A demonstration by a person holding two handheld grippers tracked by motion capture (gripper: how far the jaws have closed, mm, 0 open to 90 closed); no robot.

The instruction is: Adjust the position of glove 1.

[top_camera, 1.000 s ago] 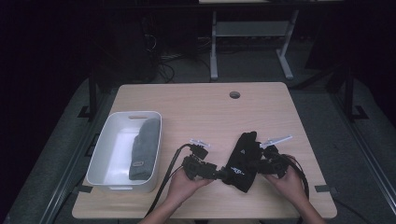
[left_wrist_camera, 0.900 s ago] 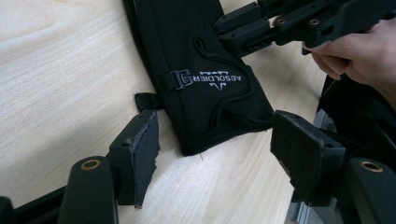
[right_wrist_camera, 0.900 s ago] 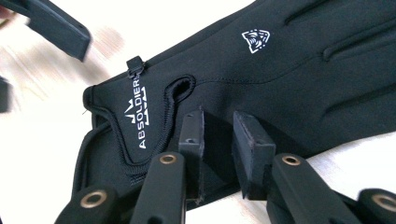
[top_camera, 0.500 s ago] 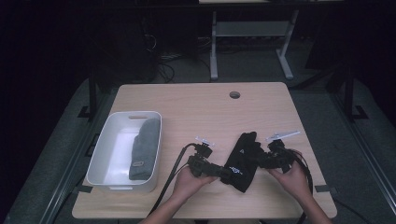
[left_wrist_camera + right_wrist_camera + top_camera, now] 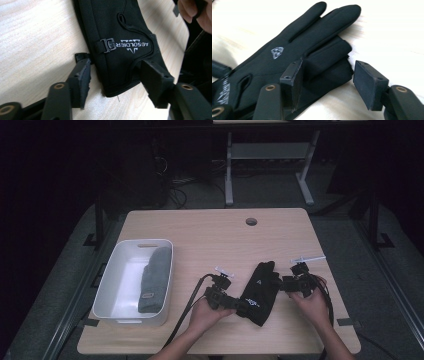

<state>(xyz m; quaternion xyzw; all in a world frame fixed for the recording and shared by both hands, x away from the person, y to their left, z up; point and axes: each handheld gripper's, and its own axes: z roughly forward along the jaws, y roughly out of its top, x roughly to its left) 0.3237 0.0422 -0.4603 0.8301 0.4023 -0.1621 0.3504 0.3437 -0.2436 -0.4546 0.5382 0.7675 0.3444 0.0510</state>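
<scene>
A black glove lies flat on the wooden table, fingers pointing away from the person. My left gripper is at its cuff. In the left gripper view the cuff with its white logo lies between the jaws of the left gripper, which have just been closing; a gap remains beside the left pad. My right gripper is at the glove's right edge. Its jaws have just been opening, and in the right gripper view the right gripper stands open around a folded part of the glove.
A white bin at the table's left holds a grey knitted glove. A round cable hole sits near the far edge. Cables trail from both grippers toward the front edge.
The right gripper's jaws have opened and that hand has drawn a little to the right. The left gripper has edged onto the cuff and its jaws have narrowed. The glove has settled flat.
</scene>
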